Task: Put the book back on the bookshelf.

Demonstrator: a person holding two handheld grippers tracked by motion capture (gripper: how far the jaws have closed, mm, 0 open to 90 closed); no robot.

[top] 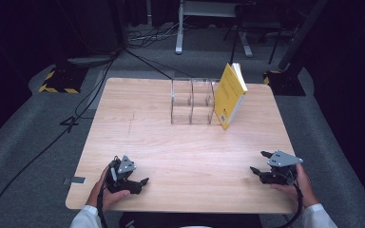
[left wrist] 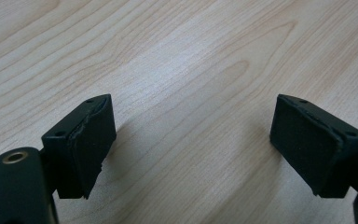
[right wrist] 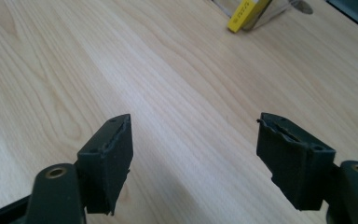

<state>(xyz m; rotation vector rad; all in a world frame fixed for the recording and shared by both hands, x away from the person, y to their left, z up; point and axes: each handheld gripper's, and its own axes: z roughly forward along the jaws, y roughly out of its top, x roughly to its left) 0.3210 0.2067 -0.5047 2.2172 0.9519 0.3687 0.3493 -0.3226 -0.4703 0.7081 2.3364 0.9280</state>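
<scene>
A yellow book (top: 230, 95) leans tilted against the right end of a clear plastic divider box (top: 192, 100) at the back middle of the wooden table (top: 180, 147). Its lower corner (right wrist: 242, 14) appears at the top of the right gripper view. My left gripper (top: 140, 183) rests near the front left edge, held by a hand, jaws wide apart over bare wood (left wrist: 191, 135) with nothing between them. My right gripper (top: 261, 161) sits near the front right edge, pointing left, open, with only bare tabletop (right wrist: 193, 154) between its pads.
Beyond the table lies grey carpet with black cables (top: 76, 114), a yellow-and-black striped stand base (top: 59, 80) at the back left, a dark stand base (top: 285, 80) at the back right and a white desk leg (top: 179, 28) farther back.
</scene>
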